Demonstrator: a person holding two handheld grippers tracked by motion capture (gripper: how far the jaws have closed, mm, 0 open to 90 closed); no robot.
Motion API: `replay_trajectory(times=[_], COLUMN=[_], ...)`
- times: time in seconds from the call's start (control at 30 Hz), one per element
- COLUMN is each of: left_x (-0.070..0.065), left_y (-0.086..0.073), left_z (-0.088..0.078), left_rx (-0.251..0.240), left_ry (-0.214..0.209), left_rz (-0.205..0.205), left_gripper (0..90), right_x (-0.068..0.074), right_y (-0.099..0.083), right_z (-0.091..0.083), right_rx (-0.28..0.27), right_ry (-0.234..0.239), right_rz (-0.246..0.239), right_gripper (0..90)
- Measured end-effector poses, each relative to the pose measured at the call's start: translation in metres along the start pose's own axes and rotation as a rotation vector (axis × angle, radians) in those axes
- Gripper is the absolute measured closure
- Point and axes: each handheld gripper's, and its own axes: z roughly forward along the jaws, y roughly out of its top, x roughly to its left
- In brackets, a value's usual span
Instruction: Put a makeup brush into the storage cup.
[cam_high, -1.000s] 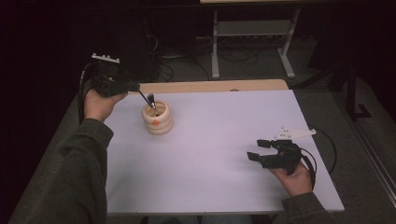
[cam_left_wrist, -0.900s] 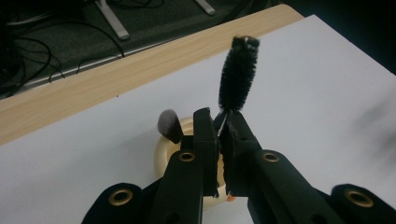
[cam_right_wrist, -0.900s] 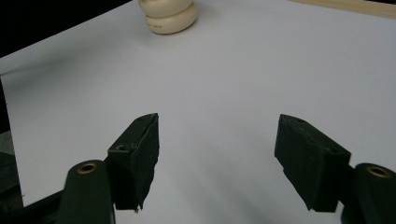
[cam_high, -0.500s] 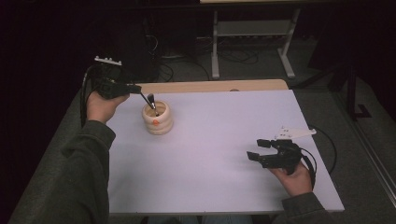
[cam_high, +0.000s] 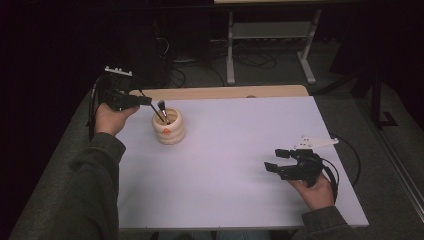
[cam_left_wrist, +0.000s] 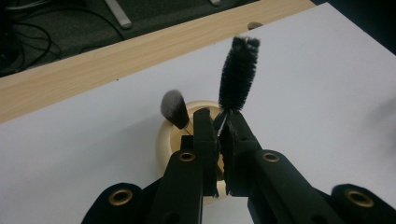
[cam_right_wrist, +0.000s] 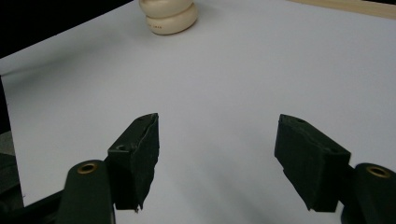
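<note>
Left gripper (cam_left_wrist: 219, 128): we see its jaws clamped on the thin stem of a black bristle brush (cam_left_wrist: 238, 74), above the cream ribbed pot (cam_high: 168, 127).
Pot: far left of the white table (cam_high: 240, 165); a soft makeup brush (cam_left_wrist: 175, 108) leans inside.
Right gripper (cam_high: 274, 166): jaws wide apart, empty, well apart from the pot.
Behind: wooden edge strip (cam_high: 220, 92), cables on the floor.

Wide open white table (cam_high: 235, 165) between the two hands, nothing to dodge there, and the one obstacle is the cream holder (cam_high: 168, 127) at the far left with brushes (cam_left_wrist: 238, 74) sticking up, right under the left gripper (cam_high: 145, 101).
</note>
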Motion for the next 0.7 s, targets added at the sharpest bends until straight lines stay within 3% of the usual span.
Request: replay_trajectory(times=[0.7], left_x=[0.004], left_y=[-0.018], left_z=[0.016], left_rx=[0.027], left_ry=[-0.010], left_rz=[-0.025], left_gripper=[84.9], right_x=[0.000], right_y=[-0.001], right_z=[0.002], right_rx=[0.008], right_ry=[0.000], right_rz=[-0.005], right_gripper=[29.7])
